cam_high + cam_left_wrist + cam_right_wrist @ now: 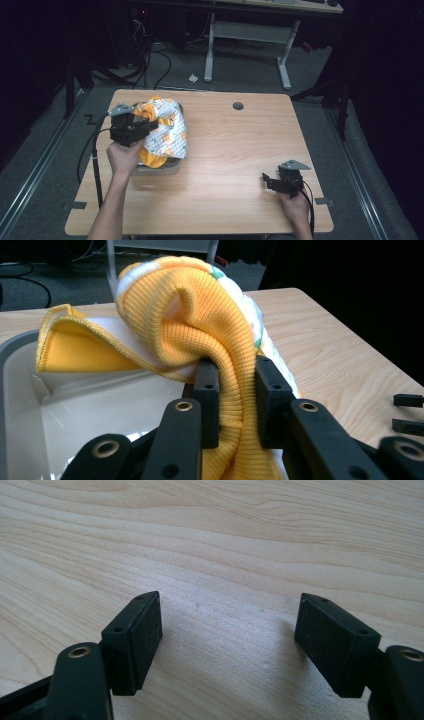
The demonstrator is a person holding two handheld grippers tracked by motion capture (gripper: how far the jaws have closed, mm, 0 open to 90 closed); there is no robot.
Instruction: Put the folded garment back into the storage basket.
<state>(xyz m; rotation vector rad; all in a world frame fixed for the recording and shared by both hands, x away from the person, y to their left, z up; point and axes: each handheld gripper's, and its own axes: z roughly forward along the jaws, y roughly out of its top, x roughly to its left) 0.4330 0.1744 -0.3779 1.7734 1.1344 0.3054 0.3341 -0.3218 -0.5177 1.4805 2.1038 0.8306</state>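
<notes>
The left gripper (141,125) is sitting over the far left part of the table (230,150), and its two black jaws are clamping a fold of yellow ribbed cloth (235,390). That cloth is the cuff or hem of a small garment (162,132), white with an orange and green print on the outside and yellow on the edges. The garment is lying bunched up over a shallow grey tray (170,167), covering most of it in the high view. In the left gripper view, the white inside of the tray (100,410) is showing under the lifted yellow edge, to the left of the jaws.

The right gripper (270,180) is resting low at the near right of the table, well apart from the garment. Its jaws are standing wide apart with only bare wood (225,555) between them, grasping nothing.

A small round hole (238,106) is showing in the tabletop at the far side, right of the garment.
</notes>
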